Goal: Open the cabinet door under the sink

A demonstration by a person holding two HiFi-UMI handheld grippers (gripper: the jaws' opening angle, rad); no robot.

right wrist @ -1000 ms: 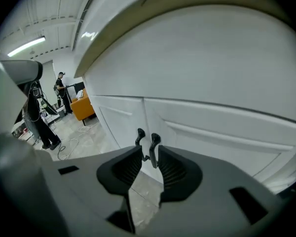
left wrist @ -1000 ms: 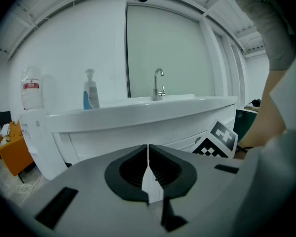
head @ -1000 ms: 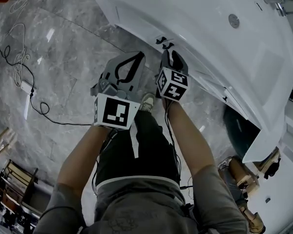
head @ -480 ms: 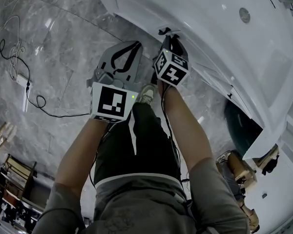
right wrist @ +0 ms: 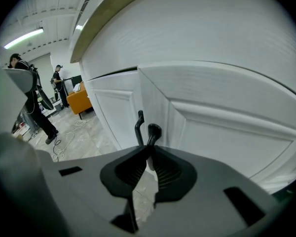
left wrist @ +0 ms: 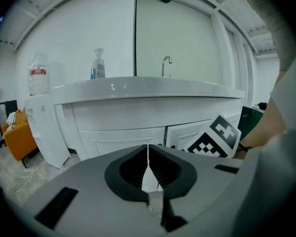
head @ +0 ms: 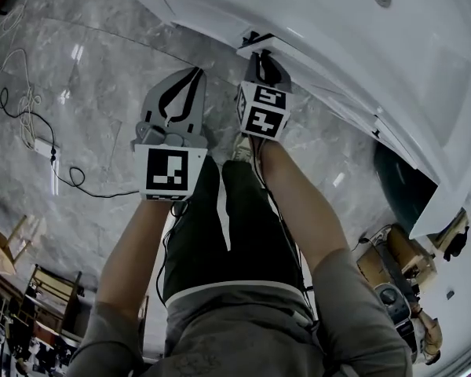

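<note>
Two outstretched arms: right gripper (right wrist: 148,153) tight on the cabinet door handle (right wrist: 153,131), left gripper (left wrist: 148,154) closed, empty.

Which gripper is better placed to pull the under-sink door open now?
Right. The right gripper is shut on the black handle of the cabinet door, so it only needs to pull. The left gripper is shut on nothing and sits back from the cabinet.

White panelled cabinet door (right wrist: 217,132), slightly ajar, black handle (right wrist: 153,131) at its edge
</note>
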